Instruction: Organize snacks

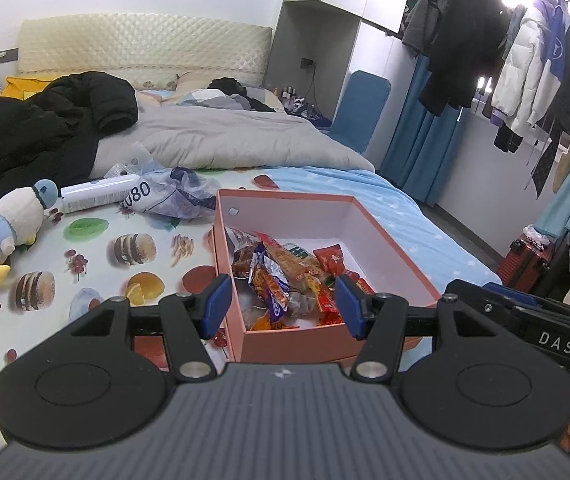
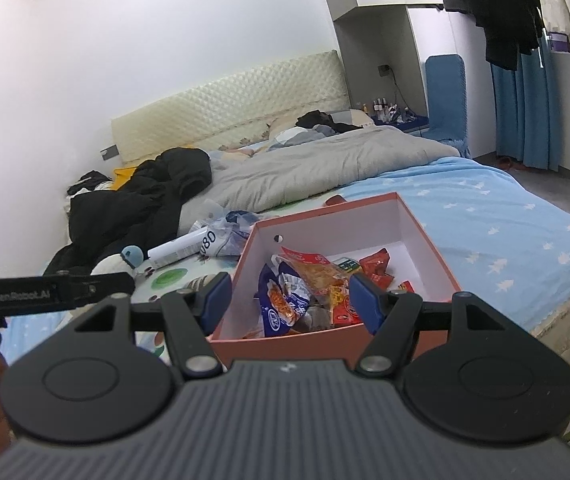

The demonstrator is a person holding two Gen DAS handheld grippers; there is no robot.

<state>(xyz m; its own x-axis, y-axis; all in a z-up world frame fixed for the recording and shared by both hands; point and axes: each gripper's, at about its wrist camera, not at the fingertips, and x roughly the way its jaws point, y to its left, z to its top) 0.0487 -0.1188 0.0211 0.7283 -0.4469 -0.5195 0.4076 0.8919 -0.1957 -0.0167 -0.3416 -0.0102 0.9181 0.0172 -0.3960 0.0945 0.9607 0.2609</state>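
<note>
A pink box (image 1: pixel 389 236) with a white inside stands on the bed and holds several snack packets (image 1: pixel 285 276). My left gripper (image 1: pixel 283 304) is open and empty, held above the box's near end. In the right wrist view the same box (image 2: pixel 425 236) and its snack packets (image 2: pixel 313 284) lie just ahead. My right gripper (image 2: pixel 291 300) is open and empty above the box's near wall. The left gripper's body (image 2: pixel 49 294) shows at the left edge of that view, and the right gripper's body (image 1: pixel 525 320) at the right of the left wrist view.
A food-print sheet (image 1: pixel 97 264) covers the bed to the left of the box. A plush duck (image 1: pixel 9 224), a white tube (image 1: pixel 97 196) and a crumpled plastic bag (image 1: pixel 173 196) lie there. A grey duvet (image 1: pixel 225 140) and a black coat (image 1: pixel 33 128) lie behind. Clothes hang (image 1: pixel 525 60) to the right.
</note>
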